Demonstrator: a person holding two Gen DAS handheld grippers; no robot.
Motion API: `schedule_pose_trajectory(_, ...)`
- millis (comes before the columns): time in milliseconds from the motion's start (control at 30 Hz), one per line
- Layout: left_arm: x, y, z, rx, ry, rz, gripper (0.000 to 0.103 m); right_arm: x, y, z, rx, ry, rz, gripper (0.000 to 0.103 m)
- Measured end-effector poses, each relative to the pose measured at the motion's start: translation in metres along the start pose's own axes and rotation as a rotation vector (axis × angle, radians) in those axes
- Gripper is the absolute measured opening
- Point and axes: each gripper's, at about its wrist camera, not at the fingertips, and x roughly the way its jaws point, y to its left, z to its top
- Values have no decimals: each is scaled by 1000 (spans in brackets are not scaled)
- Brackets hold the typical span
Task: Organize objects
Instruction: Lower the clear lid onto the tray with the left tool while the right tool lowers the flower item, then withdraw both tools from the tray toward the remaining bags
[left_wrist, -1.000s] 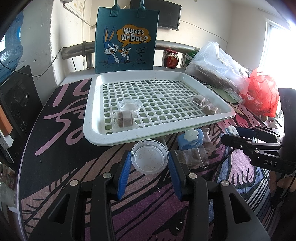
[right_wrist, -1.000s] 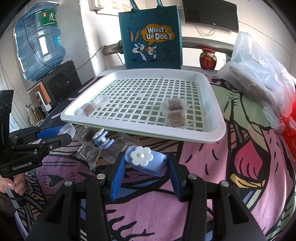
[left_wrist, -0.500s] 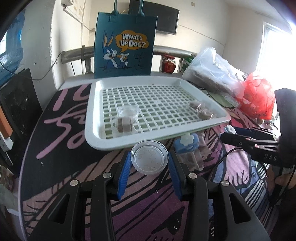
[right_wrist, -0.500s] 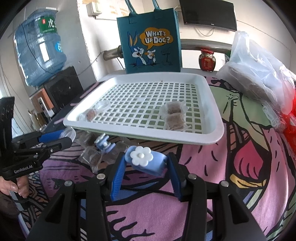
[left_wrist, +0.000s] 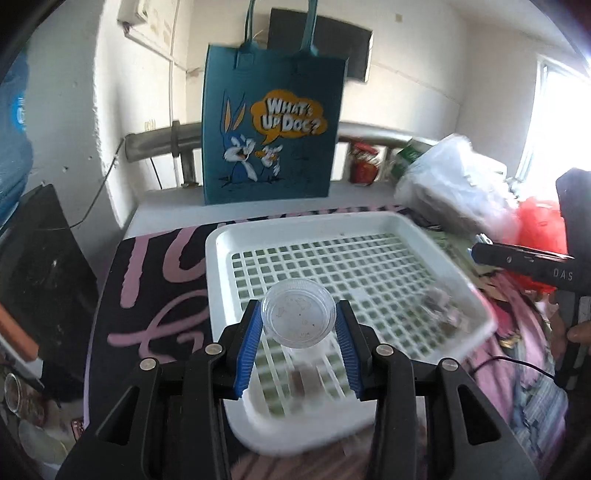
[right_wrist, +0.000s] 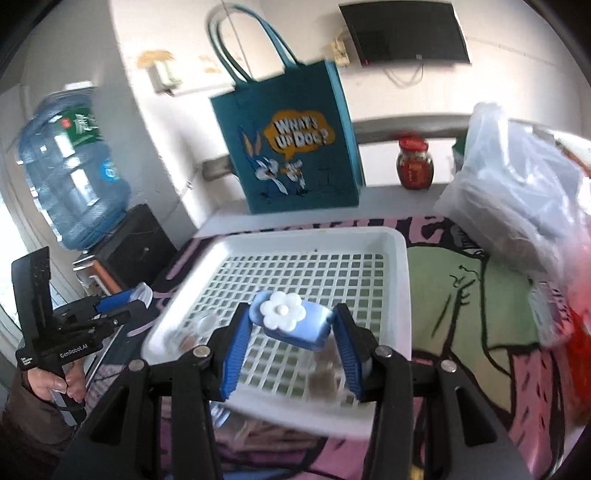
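Clear lidded cup (left_wrist: 298, 313) is clamped in left gripper (left_wrist: 299, 332), blue flower clip (right_wrist: 290, 320) in right gripper (right_wrist: 291, 334). Both are held above white tray (left_wrist: 402, 225), probably so each can be set among the wrapped pieces (left_wrist: 441, 310).

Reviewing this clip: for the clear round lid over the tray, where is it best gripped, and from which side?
By its rim, at two opposite edges, coming in level with the disc from the near side. The clear lid is thin, flat and round, so only its edge offers purchase; the left gripper holds it that way over the white tray.
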Motion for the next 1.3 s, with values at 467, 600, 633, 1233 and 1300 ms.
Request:
schedule_pose_trajectory(467,84,6,2,-126,168,32,49,102,-46,-4,101,197,-132,45)
schedule_pose_trajectory(600,59,9,7,-152,102,-20,60,87,-42,-1,118,167,-95,52)
schedule_pose_trajectory(633,49,10,9,-154,74,-30,66,75,-38,1,111,137,-87,53)
schedule_pose_trajectory(1233,-64,-13,-67,-28,-32,-65,90,-104,37,-51,-63,-131,15,71)
schedule_pose_trajectory(1300,-56,-18,-79,-18,5,-64,90,-89,40,-65,-85,-73,-9,71)
